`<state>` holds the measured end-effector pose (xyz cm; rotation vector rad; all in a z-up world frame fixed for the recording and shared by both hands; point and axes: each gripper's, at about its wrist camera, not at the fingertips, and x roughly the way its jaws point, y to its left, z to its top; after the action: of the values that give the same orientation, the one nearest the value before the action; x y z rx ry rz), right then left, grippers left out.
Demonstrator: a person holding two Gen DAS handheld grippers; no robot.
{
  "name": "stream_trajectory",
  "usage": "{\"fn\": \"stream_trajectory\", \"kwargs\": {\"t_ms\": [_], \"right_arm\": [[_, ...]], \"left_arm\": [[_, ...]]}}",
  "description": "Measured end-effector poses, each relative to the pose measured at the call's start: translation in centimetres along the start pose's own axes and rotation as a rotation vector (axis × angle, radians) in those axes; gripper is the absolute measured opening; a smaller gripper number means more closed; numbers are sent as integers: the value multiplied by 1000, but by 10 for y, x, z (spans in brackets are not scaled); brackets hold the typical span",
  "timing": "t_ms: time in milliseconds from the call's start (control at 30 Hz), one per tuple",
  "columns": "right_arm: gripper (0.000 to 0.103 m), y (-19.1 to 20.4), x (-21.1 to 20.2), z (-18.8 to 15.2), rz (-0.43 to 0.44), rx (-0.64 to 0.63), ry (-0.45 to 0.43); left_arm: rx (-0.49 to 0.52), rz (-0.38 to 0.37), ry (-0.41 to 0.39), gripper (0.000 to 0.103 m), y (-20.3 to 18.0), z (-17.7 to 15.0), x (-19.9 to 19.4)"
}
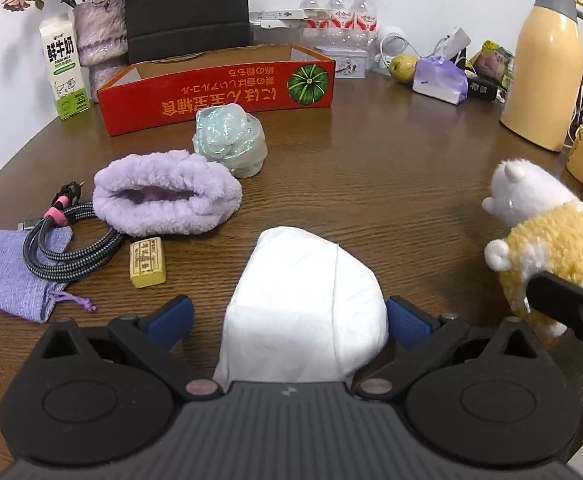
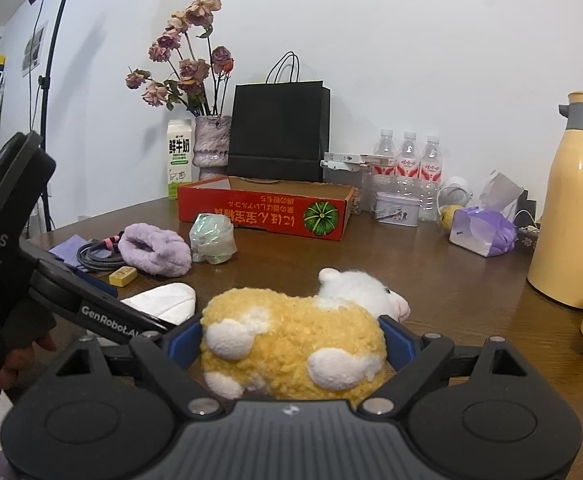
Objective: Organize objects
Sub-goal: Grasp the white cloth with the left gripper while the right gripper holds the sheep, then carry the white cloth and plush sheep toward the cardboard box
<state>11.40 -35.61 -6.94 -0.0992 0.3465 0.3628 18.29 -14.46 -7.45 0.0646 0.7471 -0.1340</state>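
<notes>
Two tongs, one soft thing in each, low over the wooden surface (image 1: 371, 152)
Left tongs (image 1: 289, 322) stand wide around a white folded cloth (image 1: 303, 304), right pad touching, left pad apart; right tongs (image 2: 291, 338) clamp the yellow plush toy (image 2: 291, 340), red box (image 2: 265, 210) beyond

Yellow-white plush cow (image 2: 291, 344) and white cloth bundle (image 1: 303, 312), on wooden table (image 1: 391, 184).

fleecy plush toy (image 2: 291, 344) (matt), wood-grain table (image 1: 371, 184)
</notes>
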Motion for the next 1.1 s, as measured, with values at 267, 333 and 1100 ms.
{"fn": "stream_trajectory", "kwargs": {"t_ms": [267, 333, 1100], "right_arm": [[90, 0, 3, 1, 18, 12, 7], [90, 0, 3, 1, 18, 12, 9], [90, 38, -16, 21, -9, -37, -14]], "left_arm": [[-18, 19, 33, 100, -3, 4, 1], [-20, 18, 15, 83, -4, 4, -4], [-46, -18, -133, 43, 20, -5, -57]]}}
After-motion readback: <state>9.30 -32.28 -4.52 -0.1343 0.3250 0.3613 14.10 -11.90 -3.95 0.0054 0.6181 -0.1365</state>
